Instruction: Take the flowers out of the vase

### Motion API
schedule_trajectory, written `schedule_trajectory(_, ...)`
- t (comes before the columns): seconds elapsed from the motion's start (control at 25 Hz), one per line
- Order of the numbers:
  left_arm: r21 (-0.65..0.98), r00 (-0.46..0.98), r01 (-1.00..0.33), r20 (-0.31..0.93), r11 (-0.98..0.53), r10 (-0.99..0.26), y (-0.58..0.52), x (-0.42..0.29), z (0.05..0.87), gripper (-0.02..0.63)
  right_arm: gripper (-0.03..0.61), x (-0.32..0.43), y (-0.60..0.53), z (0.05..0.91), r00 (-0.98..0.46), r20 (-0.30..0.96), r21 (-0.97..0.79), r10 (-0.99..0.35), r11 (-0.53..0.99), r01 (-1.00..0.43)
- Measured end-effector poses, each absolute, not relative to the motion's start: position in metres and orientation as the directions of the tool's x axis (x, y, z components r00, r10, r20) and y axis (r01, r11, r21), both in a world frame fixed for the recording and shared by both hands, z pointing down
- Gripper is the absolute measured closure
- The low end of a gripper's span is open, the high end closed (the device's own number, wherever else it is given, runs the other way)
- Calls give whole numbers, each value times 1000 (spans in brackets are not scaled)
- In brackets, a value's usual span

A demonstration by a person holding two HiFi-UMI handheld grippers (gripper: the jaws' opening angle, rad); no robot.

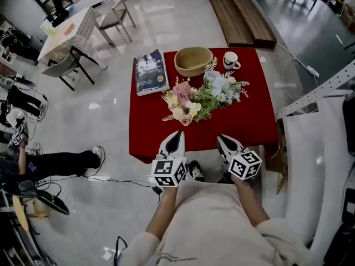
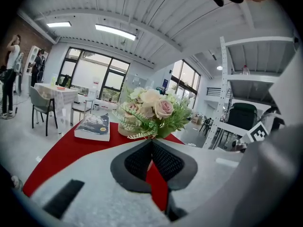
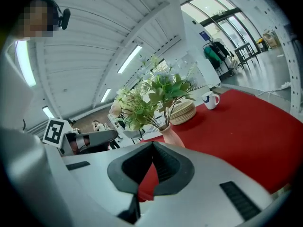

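Flowers (image 1: pixel 205 96) stand in a pink vase (image 1: pixel 185 119), which sits upright near the middle of a red-covered desk (image 1: pixel 244 129). Beyond the vase lie a book (image 1: pixel 151 72), a woven bowl (image 1: pixel 193 61) and a white mug (image 1: pixel 231 60), with the bowl between the other two. On the near side of the vase, at the desk's edge, hover the left gripper (image 1: pixel 178 134) and the right gripper (image 1: pixel 222 139). Both point towards the vase and are apart from it. The left fingers (image 2: pixel 137 162) are pressed together on nothing, and so are the right fingers (image 3: pixel 165 167).
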State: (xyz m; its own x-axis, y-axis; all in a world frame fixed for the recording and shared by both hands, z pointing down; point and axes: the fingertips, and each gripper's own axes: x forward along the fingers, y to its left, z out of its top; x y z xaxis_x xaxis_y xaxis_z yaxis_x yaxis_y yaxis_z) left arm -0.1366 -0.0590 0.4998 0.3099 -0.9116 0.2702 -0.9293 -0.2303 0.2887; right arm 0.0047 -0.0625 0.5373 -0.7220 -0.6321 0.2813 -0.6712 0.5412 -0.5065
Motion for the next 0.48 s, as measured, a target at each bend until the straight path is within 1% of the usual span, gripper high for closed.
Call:
schedule_trajectory(0.2,277,385,-911,303,-306,-872,-64,-130,520,604,571,6,-69,534,-669,307,-454,-676,514,-728)
schedule_trajectory(0.32,292,406,-901,313,-320,-858,-72,-121,532,604,571,10,-75,528,-636,310,-429,-707,493,-757)
schedule_trajectory(0.48,319,423,-891,317,-325,-849,-78,-107,545,604,571,10,-65,531,-649,345,-392,-679,524,-756)
